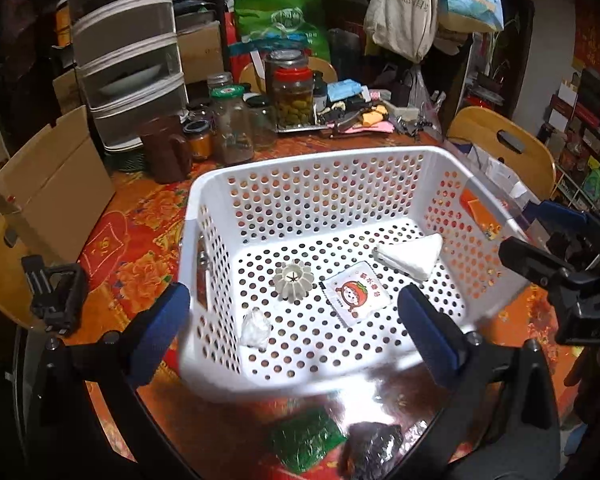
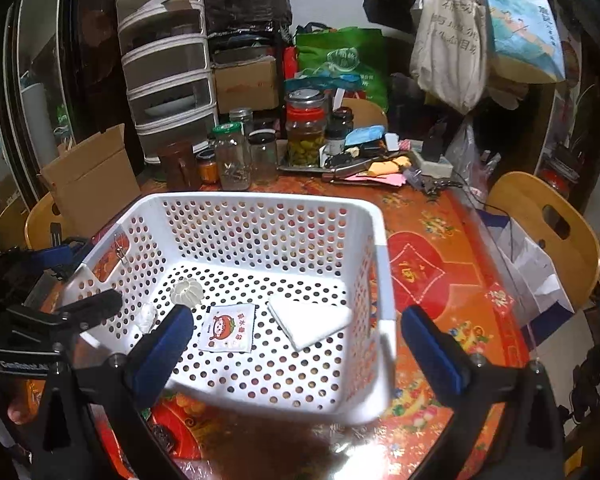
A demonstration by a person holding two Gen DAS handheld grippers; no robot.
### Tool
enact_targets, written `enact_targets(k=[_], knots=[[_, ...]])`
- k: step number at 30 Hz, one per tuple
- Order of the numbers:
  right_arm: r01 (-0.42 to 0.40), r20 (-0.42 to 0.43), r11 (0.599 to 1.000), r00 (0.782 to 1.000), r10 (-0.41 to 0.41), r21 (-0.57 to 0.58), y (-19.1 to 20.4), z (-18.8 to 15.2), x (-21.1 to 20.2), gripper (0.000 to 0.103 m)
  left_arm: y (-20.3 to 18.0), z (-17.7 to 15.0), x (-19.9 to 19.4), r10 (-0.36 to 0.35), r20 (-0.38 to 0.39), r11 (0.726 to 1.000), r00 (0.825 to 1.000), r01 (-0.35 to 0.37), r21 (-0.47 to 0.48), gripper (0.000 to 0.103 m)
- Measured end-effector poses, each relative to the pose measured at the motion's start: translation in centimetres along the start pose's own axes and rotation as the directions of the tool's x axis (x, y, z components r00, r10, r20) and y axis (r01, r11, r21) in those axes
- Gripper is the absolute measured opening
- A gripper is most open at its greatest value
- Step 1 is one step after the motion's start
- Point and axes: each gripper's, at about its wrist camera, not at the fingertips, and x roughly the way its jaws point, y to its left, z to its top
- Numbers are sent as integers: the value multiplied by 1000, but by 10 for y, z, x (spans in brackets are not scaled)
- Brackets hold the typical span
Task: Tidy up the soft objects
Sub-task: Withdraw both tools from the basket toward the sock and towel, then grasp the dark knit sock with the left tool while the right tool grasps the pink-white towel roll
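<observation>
Below, both grippers' fingers (image 1: 424, 320) (image 2: 168, 344) spread empty over the basket (image 1: 300, 168), possibly hiding its near rim.

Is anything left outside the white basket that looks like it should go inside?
Yes. A green packet and a dark crumpled wrapper lie on the table in front of the basket, while four similar small items already sit inside.

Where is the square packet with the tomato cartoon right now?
The tomato packet lies flat on the floor of the white basket, between the ribbed round piece on its left and the folded white cloth on its right, in both wrist views.
</observation>
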Motion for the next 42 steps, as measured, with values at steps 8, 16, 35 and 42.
enact_targets(k=[8,16,35,42], knots=[[2,49,1000,999,-2,1,3,-9,-35,103,1,-20,-51,-20,53,1000,998,20,-4,103],[7,104,1000,995,-5,-18,7,-25,-71,103,1,-51,-93,-37,91,999,995,37,5,103],[-79,47,996,996,77,37,-1,-149,-79,103,5,-189,-88,-82,95,993,992,89,-78,103],[-77,-12,995,997,78,67,0,-187,-59,103,-21,-196,-47,-89,38,996,995,89,-21,100]])
